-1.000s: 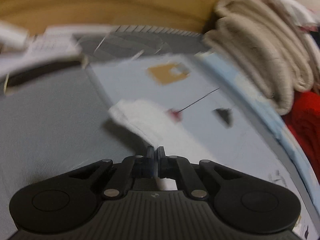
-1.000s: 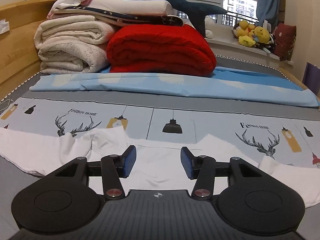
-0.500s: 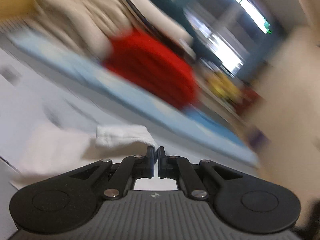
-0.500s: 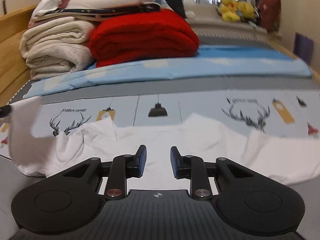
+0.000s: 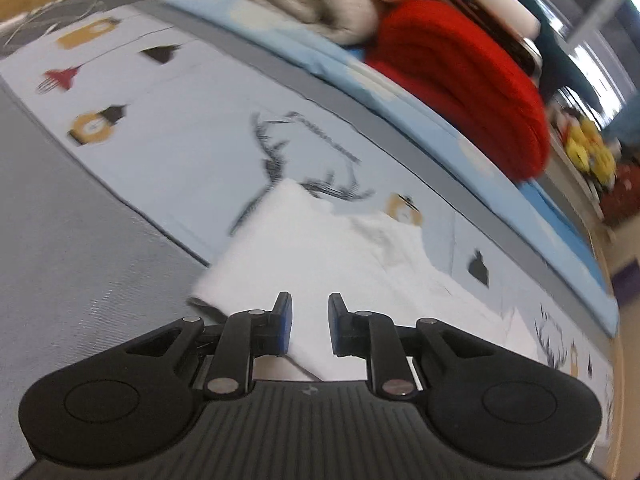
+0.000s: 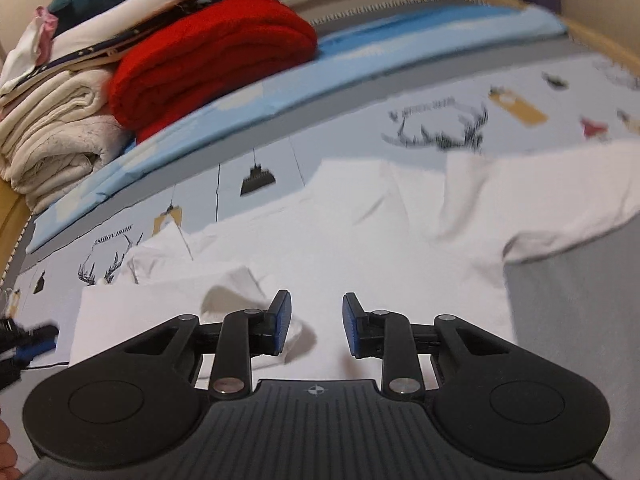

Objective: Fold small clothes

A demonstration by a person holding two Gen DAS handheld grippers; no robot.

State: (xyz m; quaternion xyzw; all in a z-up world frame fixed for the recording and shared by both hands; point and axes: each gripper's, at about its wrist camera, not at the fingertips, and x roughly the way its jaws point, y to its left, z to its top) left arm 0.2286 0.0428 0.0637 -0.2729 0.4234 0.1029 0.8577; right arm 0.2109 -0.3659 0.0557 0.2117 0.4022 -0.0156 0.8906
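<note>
A white T-shirt (image 6: 380, 232) lies spread on the printed bedcover (image 6: 400, 136). Its left sleeve part (image 6: 160, 300) is folded over onto the body. In the left wrist view the shirt (image 5: 320, 248) lies just under and ahead of my left gripper (image 5: 310, 322). Its jaws are opening, and the pads press on nothing. My right gripper (image 6: 316, 322) hovers low over the shirt's middle, jaws partly apart and empty, with a cloth fold beside its left finger (image 6: 280, 320). At the far left edge of the right wrist view, blurred, is the left gripper (image 6: 28, 340).
At the back of the bed are a folded red blanket (image 6: 208, 52), stacked cream blankets (image 6: 56, 136) and a light blue sheet (image 5: 400, 92). Plain grey bedding (image 5: 80, 260) lies nearer. Yellow soft toys (image 5: 588, 148) sit far right. A wooden bed frame (image 6: 12, 224) runs along the left.
The left gripper, shut on the white sleeve, swung it over onto the shirt and has parted its jaws. The right gripper narrowed, rolled and sank closer to the shirt.
</note>
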